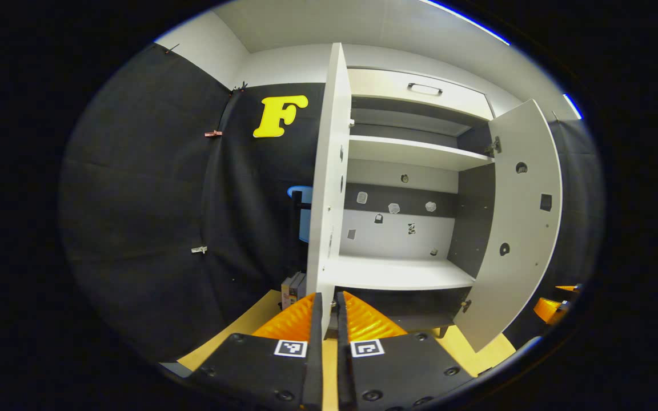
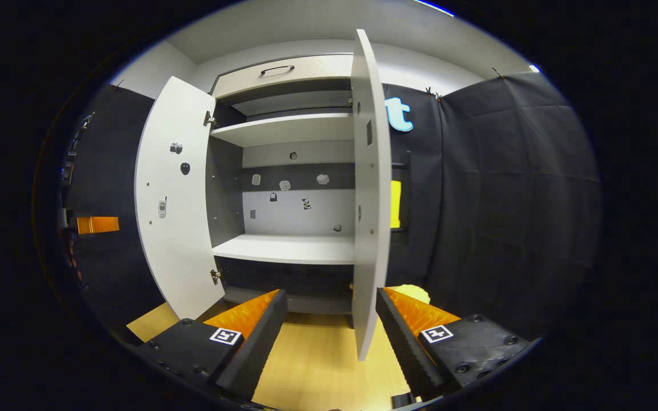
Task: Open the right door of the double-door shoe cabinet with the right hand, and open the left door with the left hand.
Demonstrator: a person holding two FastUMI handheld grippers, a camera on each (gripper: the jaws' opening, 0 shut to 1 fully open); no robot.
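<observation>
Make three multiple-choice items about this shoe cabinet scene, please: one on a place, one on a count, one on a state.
1. Where is the drawer with the dark handle?
A. Below the lowest shelf
B. At the top of the cabinet
C. On the floor

2. How many doors of the cabinet stand open?
A. None
B. One
C. Two

3. How are the right tongs?
A. Open, with a door edge between the fingers
B. Shut on a shoe
C. Shut flat on the shelf

Answers:
1 B: the drawer sits above the shelves.
2 C: the left door and the right door are both swung out.
3 A: the right tongs are spread wide around the door's edge.
</observation>
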